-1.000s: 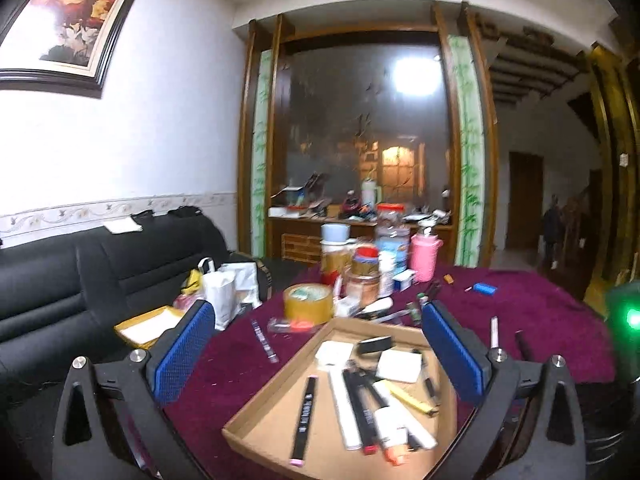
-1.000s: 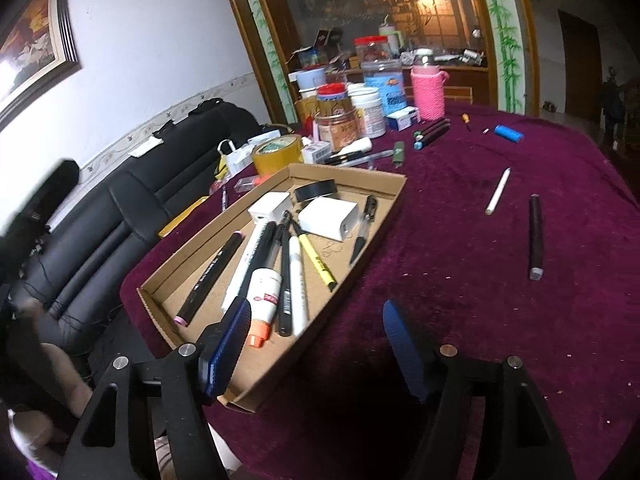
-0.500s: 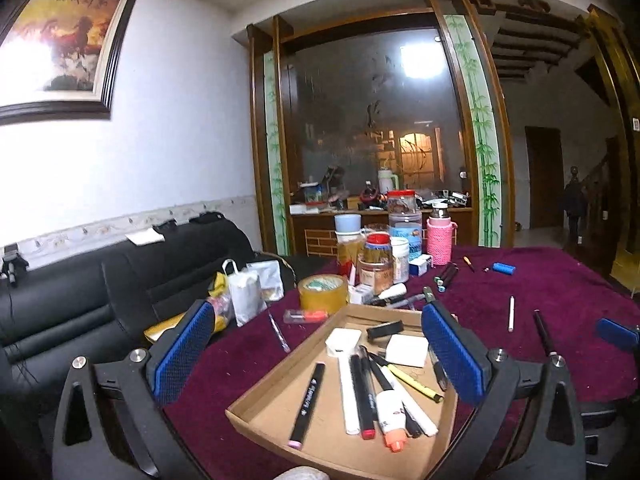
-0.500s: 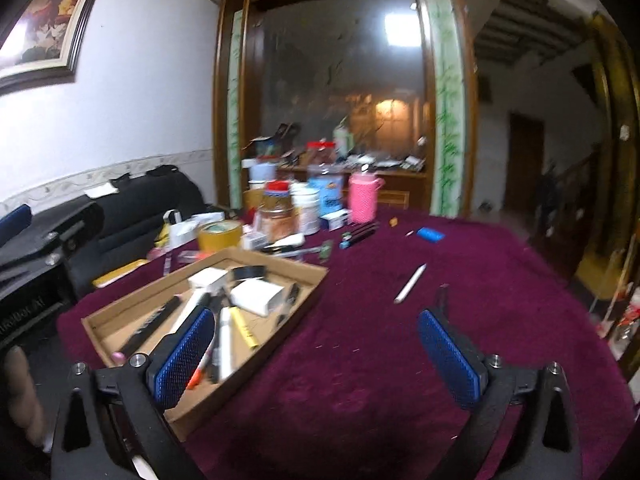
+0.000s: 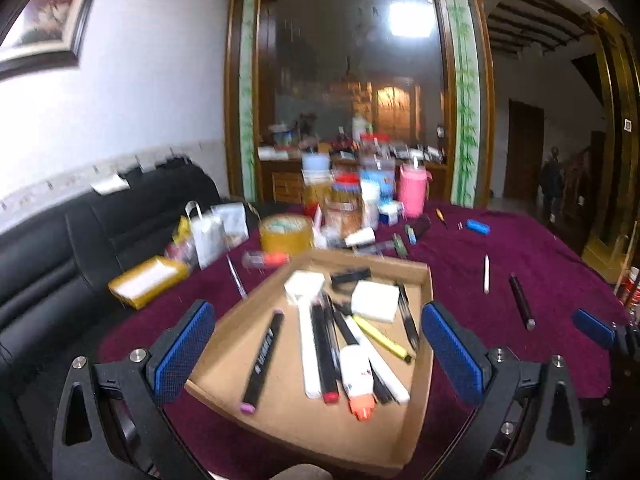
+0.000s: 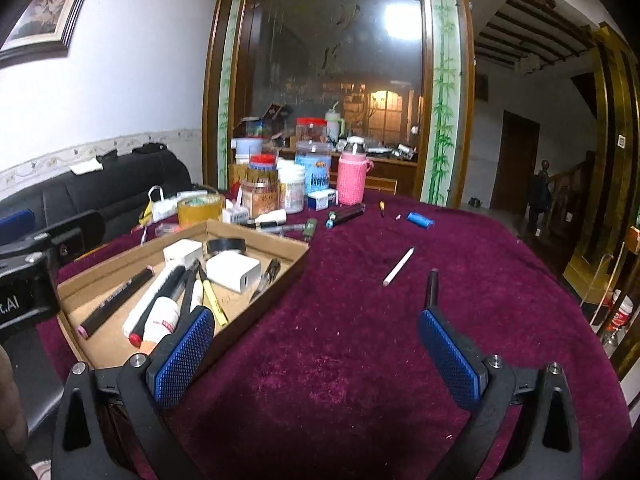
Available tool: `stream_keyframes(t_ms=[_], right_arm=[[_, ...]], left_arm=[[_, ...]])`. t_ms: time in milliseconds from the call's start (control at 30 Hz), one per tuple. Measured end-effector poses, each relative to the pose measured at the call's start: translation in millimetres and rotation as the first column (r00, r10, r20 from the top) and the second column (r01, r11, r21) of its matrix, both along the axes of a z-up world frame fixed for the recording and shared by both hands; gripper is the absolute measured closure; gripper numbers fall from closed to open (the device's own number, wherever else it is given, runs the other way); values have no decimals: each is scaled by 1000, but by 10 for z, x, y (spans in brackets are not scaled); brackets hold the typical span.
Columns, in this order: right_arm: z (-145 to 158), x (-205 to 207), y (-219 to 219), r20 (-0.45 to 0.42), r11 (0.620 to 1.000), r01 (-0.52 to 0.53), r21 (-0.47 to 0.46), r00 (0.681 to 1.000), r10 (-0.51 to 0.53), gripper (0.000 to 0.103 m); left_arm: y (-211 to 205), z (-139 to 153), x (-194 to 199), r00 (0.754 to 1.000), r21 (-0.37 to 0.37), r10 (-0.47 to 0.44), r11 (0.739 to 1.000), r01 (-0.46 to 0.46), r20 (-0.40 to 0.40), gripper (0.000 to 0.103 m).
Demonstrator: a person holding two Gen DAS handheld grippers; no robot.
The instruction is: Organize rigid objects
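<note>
A shallow cardboard tray (image 5: 424,280) (image 6: 298,254) on the purple tablecloth holds several markers, a white charger block (image 6: 233,271), a white box and a black tape roll. My left gripper (image 5: 316,354) is open and empty above the tray's near end. My right gripper (image 6: 318,354) is open and empty over bare cloth to the right of the tray. A white pen (image 6: 398,266) (image 5: 486,274) and a dark pen (image 6: 431,286) (image 5: 521,301) lie loose on the cloth ahead of the right gripper. A blue lighter (image 6: 421,220) lies further back.
Jars, a pink bottle (image 6: 352,178), a tape roll (image 6: 200,208) and loose pens crowd the table's far side. A black sofa (image 5: 80,232) stands to the left. The table edge (image 6: 592,320) drops off at the right. The left gripper's body (image 6: 28,276) shows at the right view's left edge.
Both grippers have tilted down slightly and moved a little nearer to the table. The left gripper is now over the tray's near end. Both stay open and empty.
</note>
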State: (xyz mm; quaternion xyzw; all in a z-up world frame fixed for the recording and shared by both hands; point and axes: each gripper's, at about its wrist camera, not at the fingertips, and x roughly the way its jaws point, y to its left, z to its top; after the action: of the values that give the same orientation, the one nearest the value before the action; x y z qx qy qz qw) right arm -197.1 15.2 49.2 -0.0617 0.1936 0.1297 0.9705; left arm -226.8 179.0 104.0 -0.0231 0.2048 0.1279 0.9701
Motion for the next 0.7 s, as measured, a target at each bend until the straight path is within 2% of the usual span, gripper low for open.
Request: stream_keyframes(t_ms=[133,300,700], right_arm=[[-58,-3,85,-18,999,-20,-34,1000,20,0],[-68,-58,219,-19,996,-52,-73,999,51,0],[-72,-37,484,-52,987,-105,-121,994,99,0]], left_arm=[[84,-116,92,998,-60,-4,998,0,-64,0],[199,-230,183,990,-93,29,995,-42,-139,0],[448,-322,192,984,-147,55,986,-81,-171,0]])
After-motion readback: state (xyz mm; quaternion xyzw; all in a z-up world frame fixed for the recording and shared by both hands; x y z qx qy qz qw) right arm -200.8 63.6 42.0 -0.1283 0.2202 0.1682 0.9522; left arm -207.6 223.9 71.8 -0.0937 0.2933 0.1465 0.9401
